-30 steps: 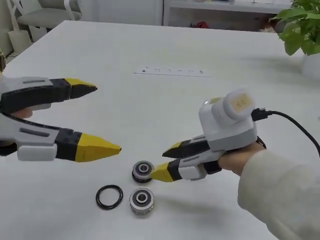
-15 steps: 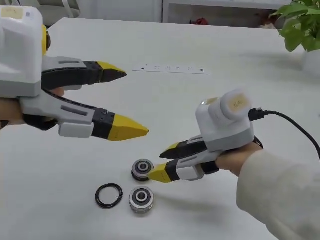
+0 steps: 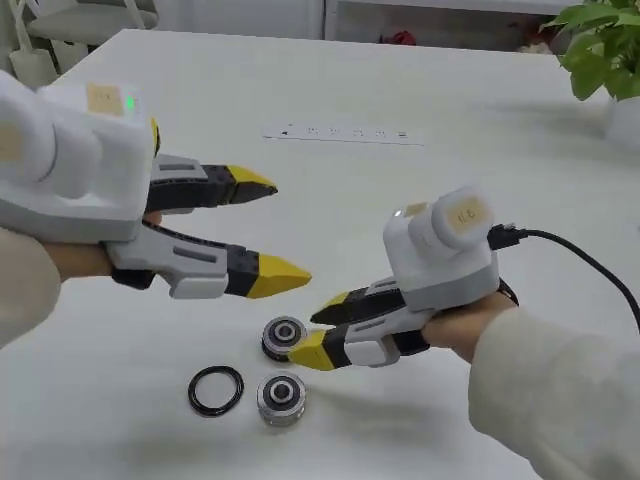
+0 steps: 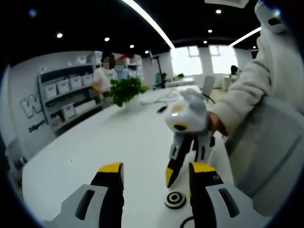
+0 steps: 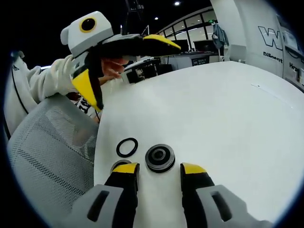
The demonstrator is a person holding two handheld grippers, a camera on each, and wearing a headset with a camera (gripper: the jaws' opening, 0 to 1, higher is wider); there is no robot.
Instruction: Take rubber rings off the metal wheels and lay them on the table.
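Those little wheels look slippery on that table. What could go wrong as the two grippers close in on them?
The wheel with the dark rubber rim lies loose on the smooth table. The right gripper, open beside it, could push it away rather than grip it. The bare wheel and the loose rubber ring lie close by, so the open left gripper might knock them coming down.

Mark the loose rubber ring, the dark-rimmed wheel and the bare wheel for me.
loose rubber ring (image 3: 216, 369): head view, far side of its band.
dark-rimmed wheel (image 3: 284, 334): head view, its hub.
bare wheel (image 3: 281, 393): head view, its hub.
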